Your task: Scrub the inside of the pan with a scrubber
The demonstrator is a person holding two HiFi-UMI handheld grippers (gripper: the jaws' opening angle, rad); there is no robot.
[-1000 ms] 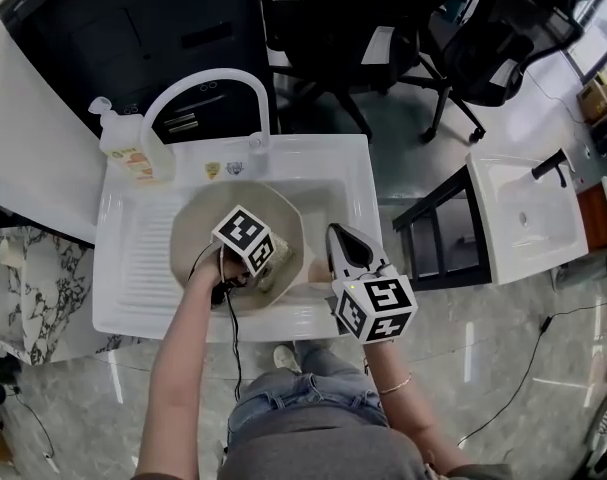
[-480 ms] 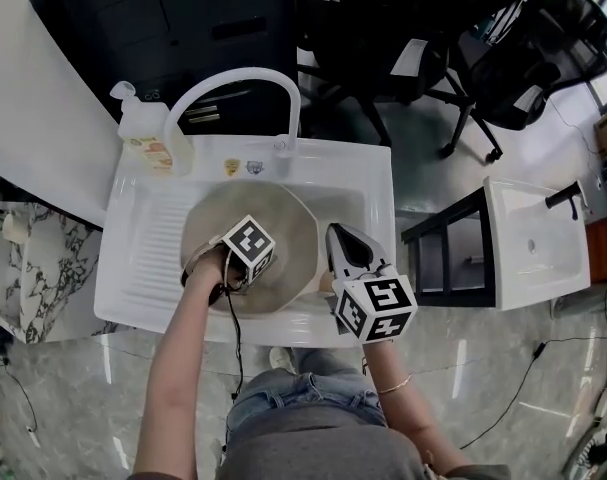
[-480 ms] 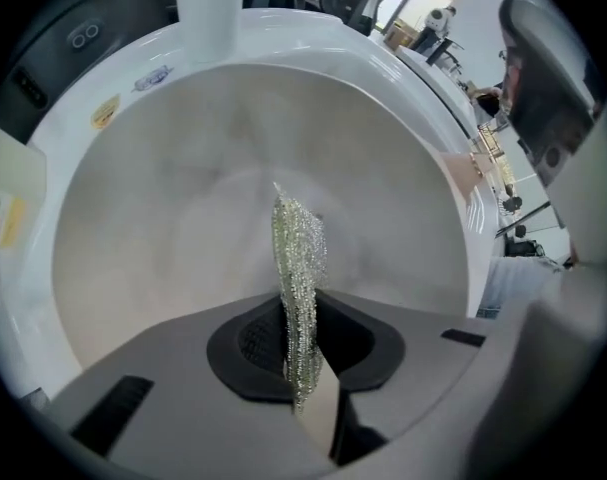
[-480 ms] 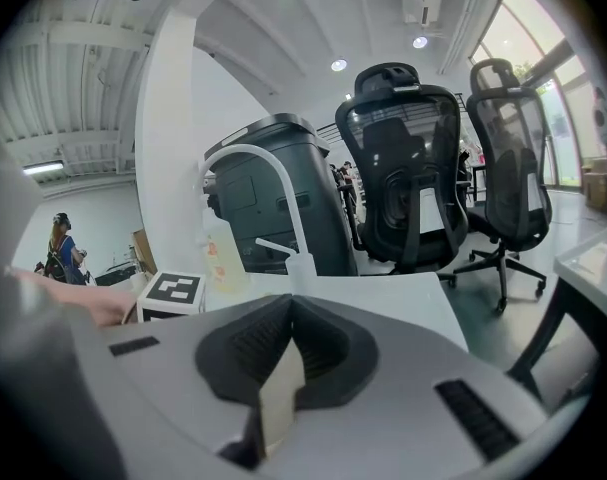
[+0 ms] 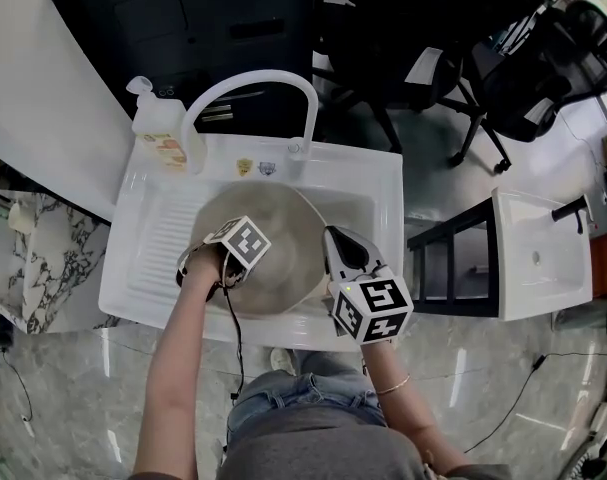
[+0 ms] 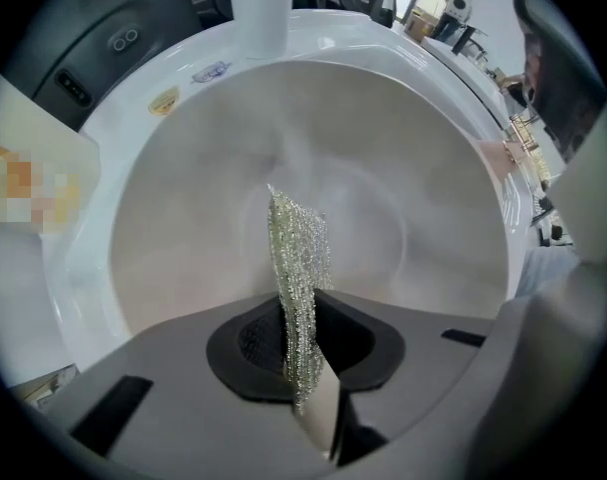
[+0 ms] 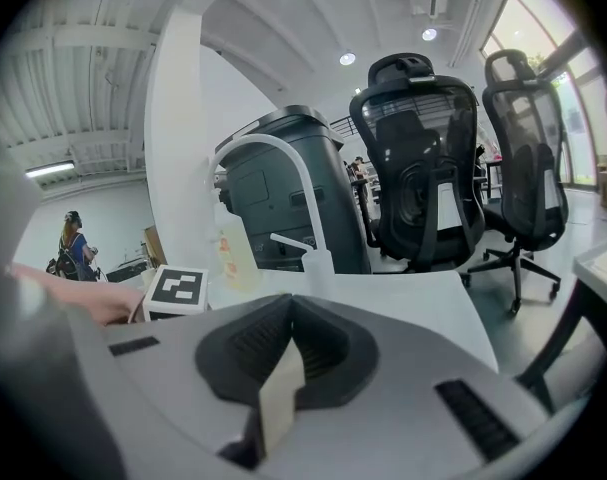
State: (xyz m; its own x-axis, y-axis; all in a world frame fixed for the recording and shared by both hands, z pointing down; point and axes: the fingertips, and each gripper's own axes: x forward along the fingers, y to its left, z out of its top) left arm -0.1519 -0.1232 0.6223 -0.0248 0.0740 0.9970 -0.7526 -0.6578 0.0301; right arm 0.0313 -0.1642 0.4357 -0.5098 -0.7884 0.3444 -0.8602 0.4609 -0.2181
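Where the sink's near rim runs, the right gripper is held, jaws pressed together; inside the sink the pan is seen, with the scrubber pinched upright by the left gripper over its inside; at the sink's far left corner a soap bottle is stood.

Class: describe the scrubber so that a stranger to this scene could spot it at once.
In the white sink sits a round beige pan. Over its inside, the left gripper pinches a thin, upright scrubber: the only sparkly silver mesh among smooth, plain surfaces.
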